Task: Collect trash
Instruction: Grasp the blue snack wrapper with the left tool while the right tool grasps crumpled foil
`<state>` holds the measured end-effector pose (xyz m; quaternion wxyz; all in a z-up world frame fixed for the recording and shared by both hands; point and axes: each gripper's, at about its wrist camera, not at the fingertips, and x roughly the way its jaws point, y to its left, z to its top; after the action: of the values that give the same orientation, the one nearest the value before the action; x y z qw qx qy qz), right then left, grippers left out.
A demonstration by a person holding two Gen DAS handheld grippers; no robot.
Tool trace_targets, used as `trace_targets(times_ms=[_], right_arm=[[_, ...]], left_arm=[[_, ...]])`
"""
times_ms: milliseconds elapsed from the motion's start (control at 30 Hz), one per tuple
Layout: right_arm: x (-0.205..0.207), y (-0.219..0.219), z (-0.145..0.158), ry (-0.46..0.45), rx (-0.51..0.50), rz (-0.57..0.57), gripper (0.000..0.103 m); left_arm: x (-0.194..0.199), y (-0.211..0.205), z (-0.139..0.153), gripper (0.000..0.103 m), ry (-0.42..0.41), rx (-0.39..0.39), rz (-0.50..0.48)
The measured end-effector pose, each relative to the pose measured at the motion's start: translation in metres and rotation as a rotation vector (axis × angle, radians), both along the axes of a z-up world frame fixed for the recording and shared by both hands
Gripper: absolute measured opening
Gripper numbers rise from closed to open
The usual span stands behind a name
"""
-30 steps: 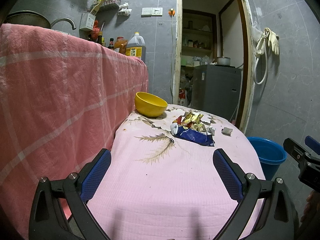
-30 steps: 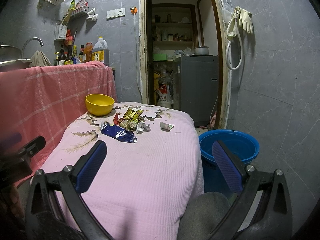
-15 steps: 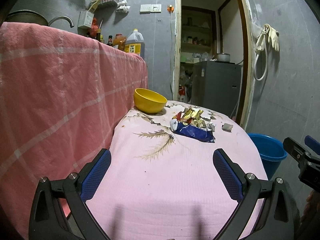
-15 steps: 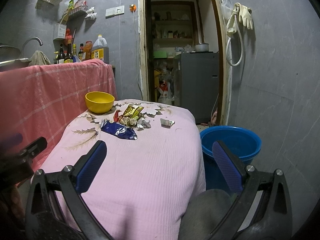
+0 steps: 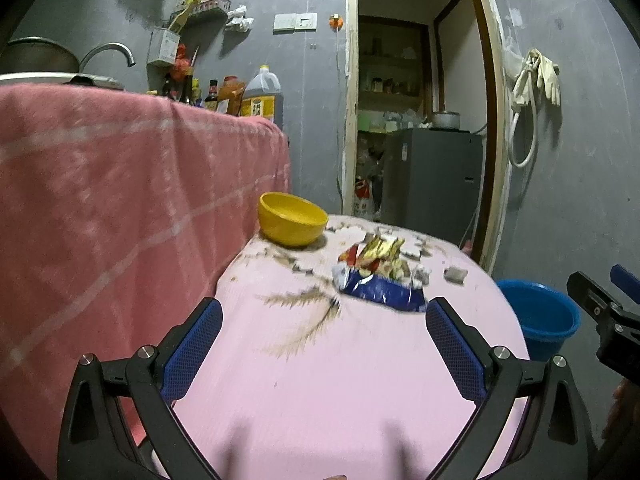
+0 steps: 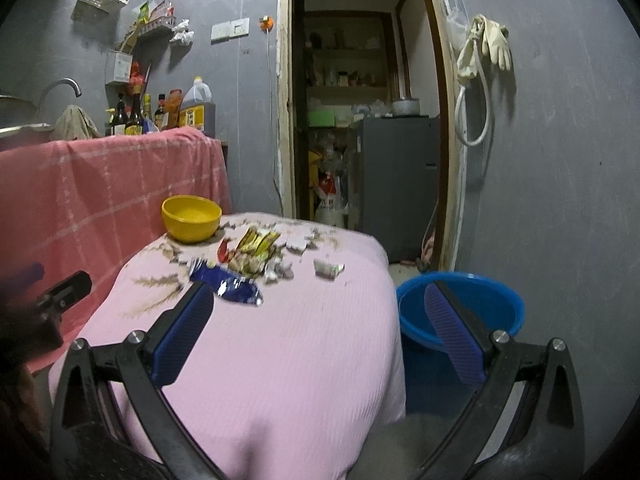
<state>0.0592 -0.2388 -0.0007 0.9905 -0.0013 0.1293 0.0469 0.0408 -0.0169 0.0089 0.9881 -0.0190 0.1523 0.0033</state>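
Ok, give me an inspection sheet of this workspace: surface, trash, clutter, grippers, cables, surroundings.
Surface: pink floral tablecloth over the table, stained near the far end.
Job's things: blue wrapper, yellow wrapper, small crumpled scrap; blue bucket on the floor beside the table.
Clutter: yellow bowl at the far left corner.
Grippers: left gripper open, empty; right gripper open, empty.
Cables: white hose hanging on the wall.
Surroundings: bottles, sink tap, doorway, grey fridge.

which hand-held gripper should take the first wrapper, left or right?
Probably left. The left hand-held gripper is open and faces the blue wrapper almost head-on; the right hand-held gripper is open too, but sits nearer the blue bucket.
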Motion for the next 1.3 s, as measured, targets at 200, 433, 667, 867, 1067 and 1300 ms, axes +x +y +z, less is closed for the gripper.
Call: trace_targets(times_ms=[200,433,667,867,1067,1300], right_arm=[[0.031,-0.003,0.016,-0.057,-0.017,0.011,0.103],[0.074,-0.002,0.031,-0.136,-0.006,0.060,0.103],[0.117,0.005,0.034,-0.163,0.021,0.162,0.103],[0.161,0.016,0.014,-0.052,-0.016,0.193,0.103],[0.196,0.024,-0.010,0.070,-0.067,0.198,0.103],[0.230,0.028,-0.036,0.246,-0.059,0.258,0.101]], left_arm=[[0.035,0.000,0.014,0.100,-0.031,-0.008,0.008],[0.075,0.000,0.027,0.100,-0.074,0.000,0.009],[0.110,0.004,0.029,0.100,-0.104,0.000,0.019],[0.142,0.005,0.016,0.100,0.001,-0.002,0.025],[0.182,0.005,-0.010,0.099,0.206,-0.014,0.031],[0.210,0.002,-0.040,0.077,0.381,-0.026,-0.011]])
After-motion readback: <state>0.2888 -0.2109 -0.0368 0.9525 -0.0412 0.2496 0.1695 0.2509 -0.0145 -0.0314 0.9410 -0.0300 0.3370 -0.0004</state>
